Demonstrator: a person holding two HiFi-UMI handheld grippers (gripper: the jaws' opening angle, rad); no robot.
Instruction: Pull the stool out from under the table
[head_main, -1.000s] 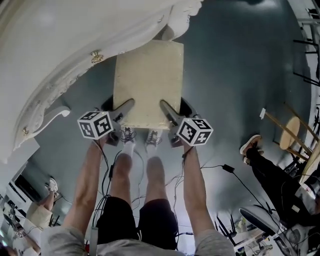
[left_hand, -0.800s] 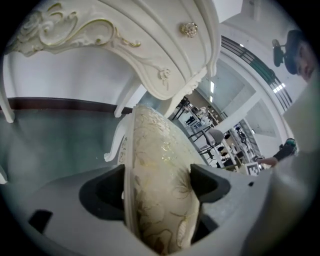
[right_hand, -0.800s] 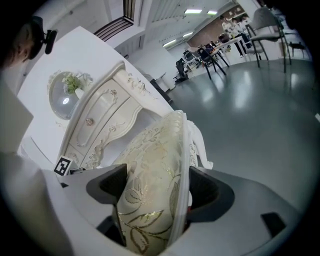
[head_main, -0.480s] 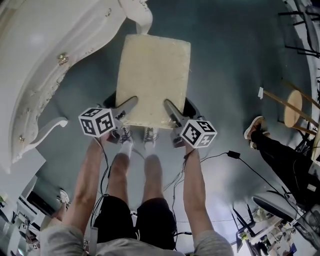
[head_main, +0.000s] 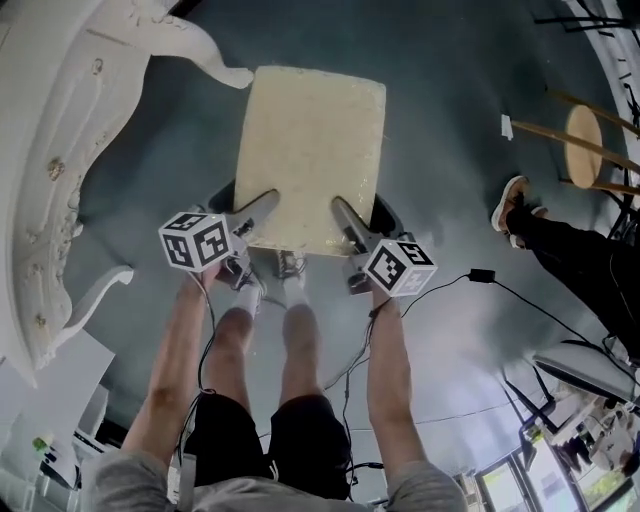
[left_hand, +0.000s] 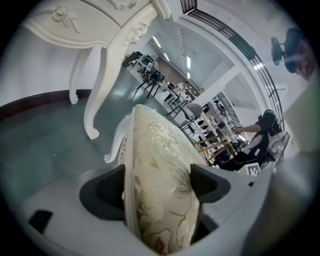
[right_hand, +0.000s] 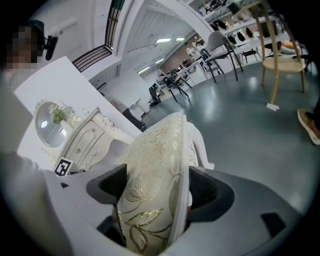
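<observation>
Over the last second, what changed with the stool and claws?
The stool came out from under the table, toward the person. Its far edge, tucked under the tabletop a second ago, now shows whole and clear of it. Nothing was taken hold of or let go: the left claw and right claw stay shut on the stool's near edge.

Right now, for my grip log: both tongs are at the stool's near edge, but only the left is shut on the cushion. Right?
No: the right tongs are shut on the stool cushion too; the right gripper view shows it. The left tongs grip it, as you say.
</observation>
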